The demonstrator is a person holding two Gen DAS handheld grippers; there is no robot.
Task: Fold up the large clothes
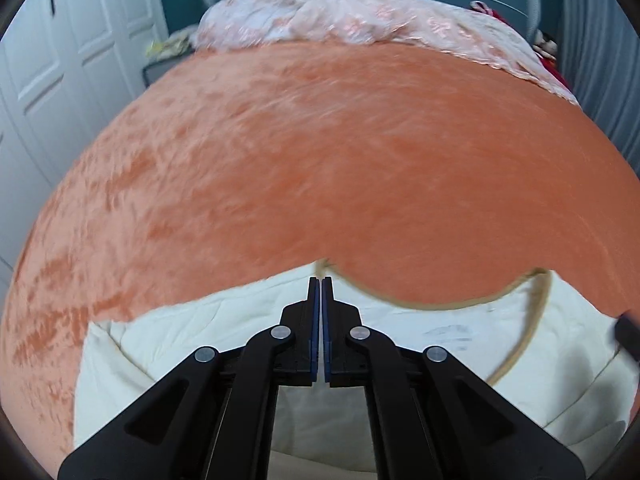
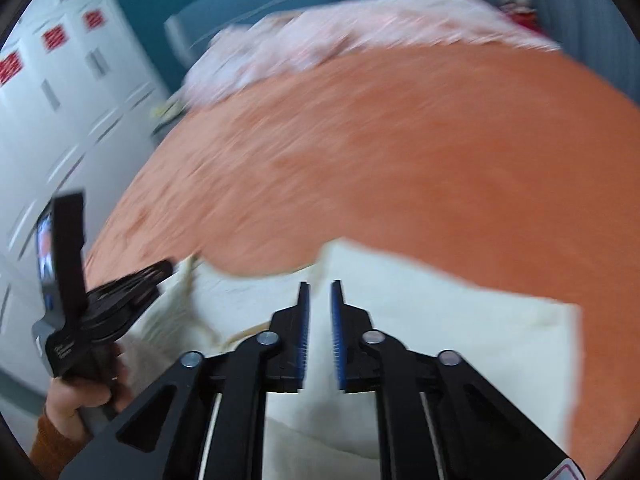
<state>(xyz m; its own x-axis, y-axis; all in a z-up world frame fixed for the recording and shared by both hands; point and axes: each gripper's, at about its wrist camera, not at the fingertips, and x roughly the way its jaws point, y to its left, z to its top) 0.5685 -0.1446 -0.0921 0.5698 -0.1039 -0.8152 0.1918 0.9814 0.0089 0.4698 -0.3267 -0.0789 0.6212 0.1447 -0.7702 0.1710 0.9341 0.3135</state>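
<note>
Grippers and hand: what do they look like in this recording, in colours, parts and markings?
Both the left gripper and the right gripper are black scissor-style linkages with silver rivets and blue ribbed pads. The right wrist view shows the left hand, bare, with a rust-orange sleeve, gripping a grey handle.

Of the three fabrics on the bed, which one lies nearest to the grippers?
The cream garment, directly under both grippers. The orange blanket spreads beyond it, and the crumpled pink quilt lies farthest, by the headboard.
</note>
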